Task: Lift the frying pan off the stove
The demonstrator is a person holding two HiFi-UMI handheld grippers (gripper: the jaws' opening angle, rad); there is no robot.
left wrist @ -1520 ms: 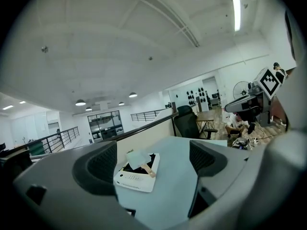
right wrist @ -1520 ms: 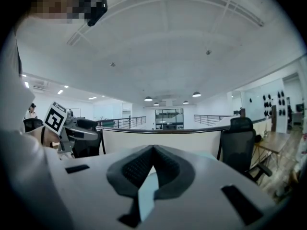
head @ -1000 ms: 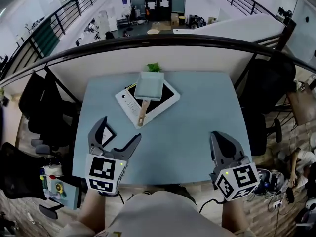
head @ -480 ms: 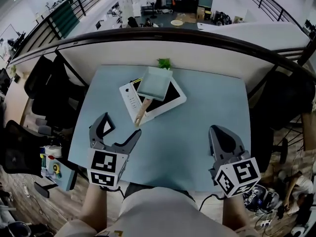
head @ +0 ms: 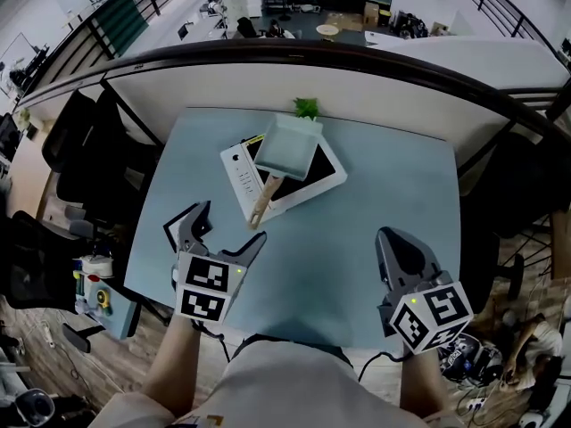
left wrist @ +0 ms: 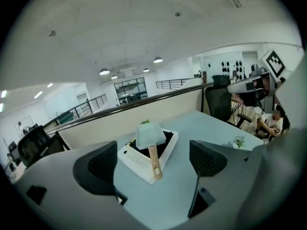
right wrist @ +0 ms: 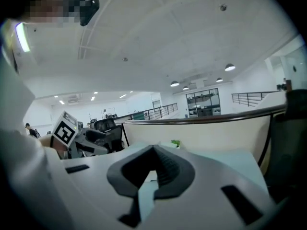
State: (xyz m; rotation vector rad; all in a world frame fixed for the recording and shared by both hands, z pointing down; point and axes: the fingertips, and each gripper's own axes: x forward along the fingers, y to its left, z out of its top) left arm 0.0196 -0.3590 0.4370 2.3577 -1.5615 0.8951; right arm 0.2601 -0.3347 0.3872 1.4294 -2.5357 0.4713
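Observation:
A pale green square frying pan (head: 294,144) with a wooden handle (head: 264,200) sits on a white stove with a black top (head: 308,188) at the far middle of the blue table (head: 384,194). My left gripper (head: 223,234) hovers open over the near left of the table, short of the handle's end and holding nothing. In the left gripper view the pan (left wrist: 149,134) and stove (left wrist: 138,160) lie straight ahead between the wide-apart jaws of the left gripper (left wrist: 152,162). My right gripper (head: 401,259) is shut and empty at the near right; the right gripper view shows this gripper (right wrist: 153,170) with its jaws closed together.
A small green plant (head: 306,107) stands just behind the pan at the table's far edge. Beyond it runs a white partition with a dark rail (head: 357,61). Black office chairs (head: 80,163) stand to the left, and another chair (head: 517,185) to the right.
My left gripper has moved forward and slightly right, closer to the pan's handle. The right gripper has stayed where it was. The pan has not moved on the stove.

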